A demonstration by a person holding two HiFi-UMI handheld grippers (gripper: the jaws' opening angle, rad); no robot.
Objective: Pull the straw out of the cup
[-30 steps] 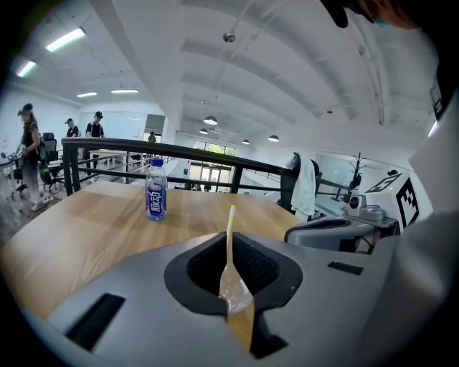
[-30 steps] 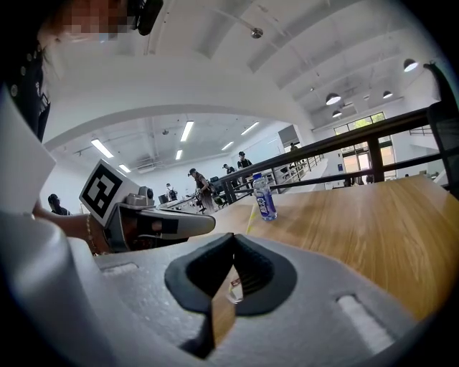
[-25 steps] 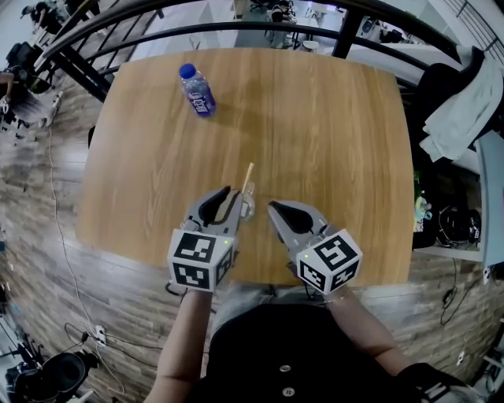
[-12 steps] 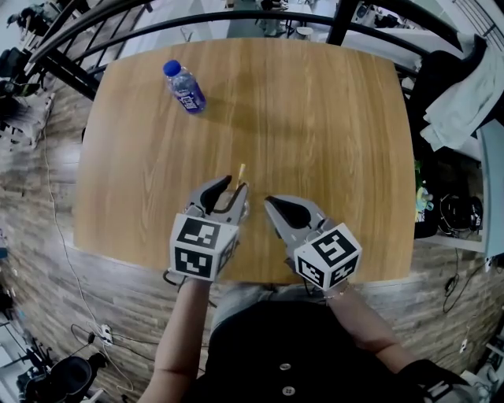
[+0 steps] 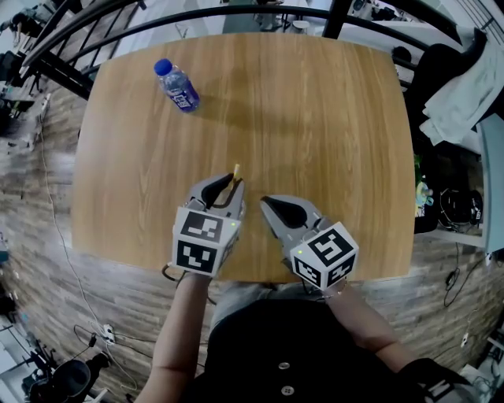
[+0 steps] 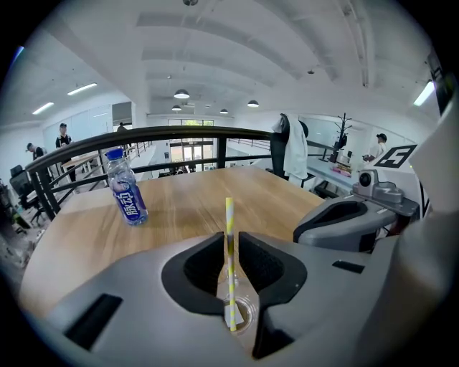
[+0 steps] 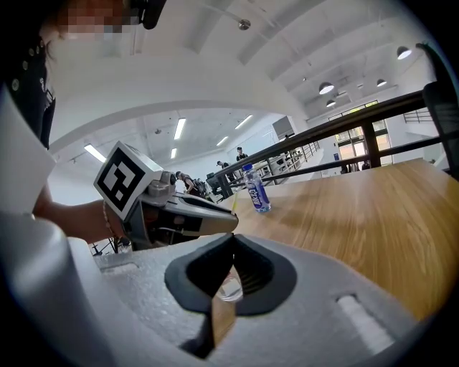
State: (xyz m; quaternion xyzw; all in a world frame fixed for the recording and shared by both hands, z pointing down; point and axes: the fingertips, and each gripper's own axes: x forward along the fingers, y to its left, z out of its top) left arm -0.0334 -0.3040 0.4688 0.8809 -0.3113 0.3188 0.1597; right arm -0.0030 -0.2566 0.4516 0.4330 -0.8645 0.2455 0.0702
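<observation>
A yellow-and-white striped straw (image 6: 229, 236) stands upright in a small clear cup (image 6: 242, 315) on the wooden table (image 5: 315, 118). My left gripper (image 6: 230, 247) is shut on the straw partway up, and only the straw's tip (image 5: 235, 169) shows past it in the head view. My right gripper (image 5: 266, 202) sits just to the right of the left gripper (image 5: 228, 187), near the table's front edge. In the right gripper view its jaws (image 7: 231, 240) are closed, with the cup (image 7: 229, 288) showing in the hollow between them. The left gripper hides most of the cup in the head view.
A capped plastic bottle with a purple label (image 5: 176, 86) stands at the table's far left. A black railing (image 5: 197, 24) runs behind the table. Light cloth (image 5: 465, 79) hangs over dark furniture off the right edge.
Less of the straw shows past the left gripper's jaws than a second ago. Both grippers stay close together at the front edge. The head view has shifted slightly.
</observation>
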